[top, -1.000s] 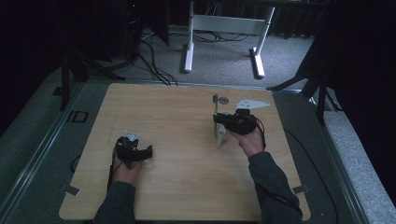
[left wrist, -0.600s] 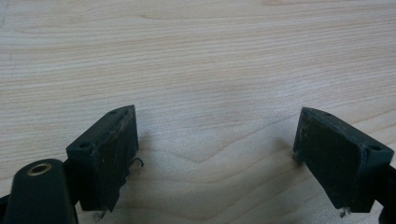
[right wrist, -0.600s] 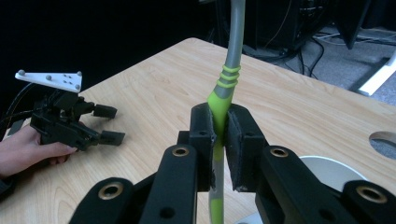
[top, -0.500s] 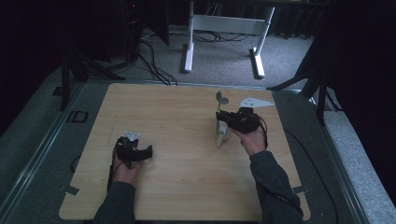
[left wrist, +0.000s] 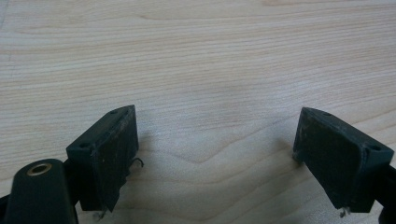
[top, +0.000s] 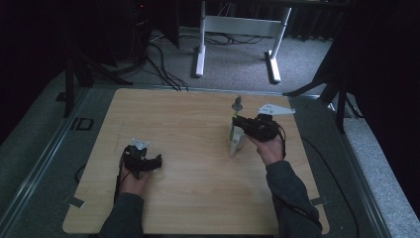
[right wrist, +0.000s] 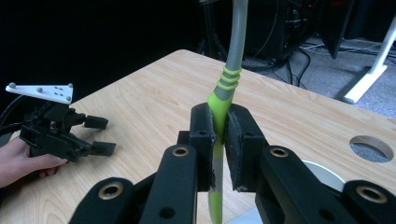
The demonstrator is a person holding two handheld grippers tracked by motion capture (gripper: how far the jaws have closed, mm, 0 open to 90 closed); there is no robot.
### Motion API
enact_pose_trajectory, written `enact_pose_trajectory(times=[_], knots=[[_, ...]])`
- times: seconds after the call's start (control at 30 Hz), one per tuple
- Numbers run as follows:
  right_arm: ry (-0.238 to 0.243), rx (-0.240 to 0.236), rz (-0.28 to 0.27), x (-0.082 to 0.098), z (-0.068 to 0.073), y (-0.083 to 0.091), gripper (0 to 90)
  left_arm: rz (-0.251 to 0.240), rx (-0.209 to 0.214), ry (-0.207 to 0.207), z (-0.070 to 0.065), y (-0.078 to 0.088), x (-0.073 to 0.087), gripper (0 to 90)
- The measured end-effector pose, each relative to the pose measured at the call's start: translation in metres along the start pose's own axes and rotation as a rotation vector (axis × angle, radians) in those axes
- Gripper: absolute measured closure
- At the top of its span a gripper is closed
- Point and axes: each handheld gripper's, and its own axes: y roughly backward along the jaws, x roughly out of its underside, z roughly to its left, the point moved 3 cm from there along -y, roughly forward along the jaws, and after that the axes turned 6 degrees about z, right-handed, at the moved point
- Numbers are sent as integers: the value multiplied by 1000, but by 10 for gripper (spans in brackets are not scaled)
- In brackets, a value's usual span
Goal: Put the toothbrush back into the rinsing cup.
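My right gripper [right wrist: 219, 122] is shut on a slim upright utensil [right wrist: 229, 79] with a lime-green grip and a grey stem that runs out of the top of the right gripper view. From above, the right gripper [top: 241, 127] sits right of centre, and the utensil [top: 236, 118] stands over a white cup-like object [top: 236, 141]. My left gripper [left wrist: 210, 154] rests low over bare wood at the near left, jaws wide apart with nothing between them. That left gripper [top: 148, 161] also appears in the right gripper view [right wrist: 99, 135].
The wooden table [top: 188, 124] has a round hole [right wrist: 371, 148] near its far side. The white rim [right wrist: 322, 175] curves just right of my right jaws. Beyond the table are a white desk frame [top: 237, 29] and floor cables [top: 158, 59].
The right gripper has shifted slightly to the right with the utensil still in it. The left gripper has stayed where it was.
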Motion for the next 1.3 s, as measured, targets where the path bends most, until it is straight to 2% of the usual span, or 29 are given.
enact_pose_trajectory(times=[0.57,1.3], knots=[[0,4,-29,2,-1,12,813,0,1,0,0,0,0,145],[6,15,6,15,-3,11,813,-1,2,1,0,0,0,145]])
